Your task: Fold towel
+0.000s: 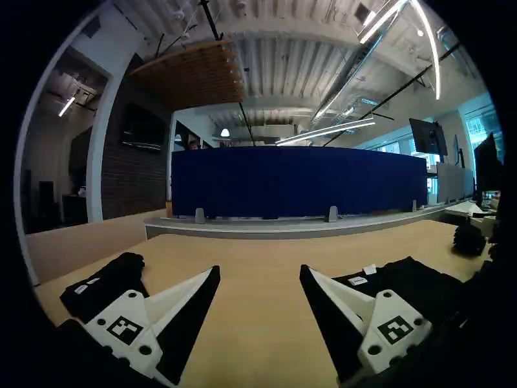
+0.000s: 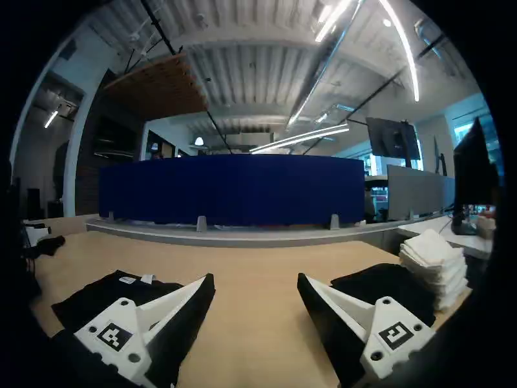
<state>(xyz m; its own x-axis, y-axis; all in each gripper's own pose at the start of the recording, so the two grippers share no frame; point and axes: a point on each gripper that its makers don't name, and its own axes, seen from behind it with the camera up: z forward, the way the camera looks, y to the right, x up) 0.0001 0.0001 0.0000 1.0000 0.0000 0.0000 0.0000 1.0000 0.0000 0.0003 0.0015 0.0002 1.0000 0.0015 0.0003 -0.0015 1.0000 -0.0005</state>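
The counter [image 1: 258,249] is a wide pale wooden top with a long blue partition [image 1: 291,181] across its far edge; nothing lies on the bare strip straight ahead of either gripper.

The left gripper [image 1: 260,271] hovers low over the wood, its fingers spread wide and holding nothing; the right gripper [image 2: 255,279] is the same, parted and empty.

The relation that matters is sideways, not ahead; in the left gripper view the tagged black towel [image 1: 400,275] lies flat just right of the right finger, and in the right gripper view what is probably the same piece lies just left of the left finger; so it likely sits between the two grippers, about equally near each, reached by turning inward. It spreads low and crumpled; I cannot tell its long axis.

Counted:
- left gripper view: two black towels, the tagged one and the left black towel [image 1: 110,278], plus one dark bundle [image 1: 468,239] far right;
- right gripper view: two black towels, the other being the right black towel [image 2: 394,284], beside one stack of white towels [image 2: 436,265], already folded.
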